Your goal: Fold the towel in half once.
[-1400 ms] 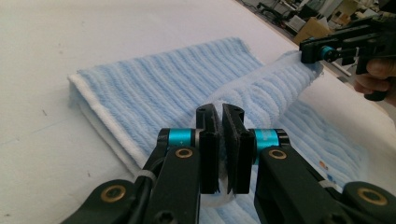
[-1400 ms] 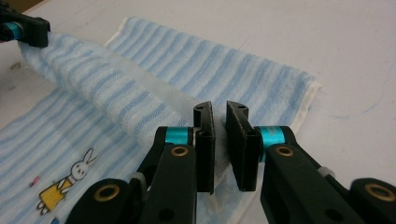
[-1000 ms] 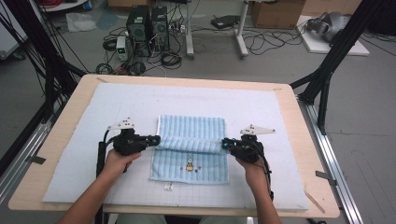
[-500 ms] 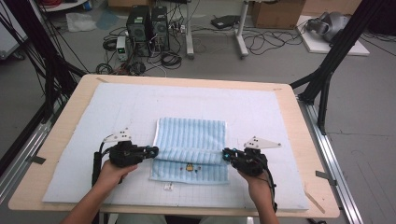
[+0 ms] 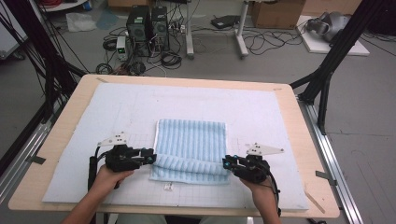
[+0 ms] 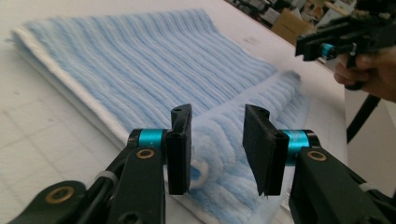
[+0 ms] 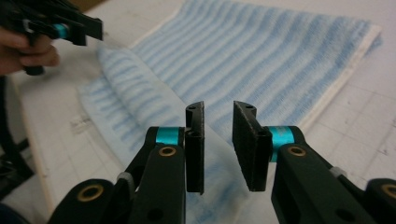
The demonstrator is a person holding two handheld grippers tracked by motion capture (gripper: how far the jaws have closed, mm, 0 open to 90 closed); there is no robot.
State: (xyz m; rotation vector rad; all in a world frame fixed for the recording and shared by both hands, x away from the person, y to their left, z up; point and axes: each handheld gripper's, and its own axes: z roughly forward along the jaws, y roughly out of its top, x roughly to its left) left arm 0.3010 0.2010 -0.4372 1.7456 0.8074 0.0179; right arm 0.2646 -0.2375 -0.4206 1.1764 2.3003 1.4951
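Your left gripper (image 5: 150, 156) and right gripper (image 5: 226, 163) have just been opening, gripping nothing; the blue striped terry towel's (image 5: 190, 142) rolled near edge runs nine-to-three between them.

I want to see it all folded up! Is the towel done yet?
Not yet. The near edge of the towel is already turned over into a soft roll. The left gripper and right gripper have just been opening, with nothing pinched between the jaws. The rest lies flat on the mat, so more folding probably remains.
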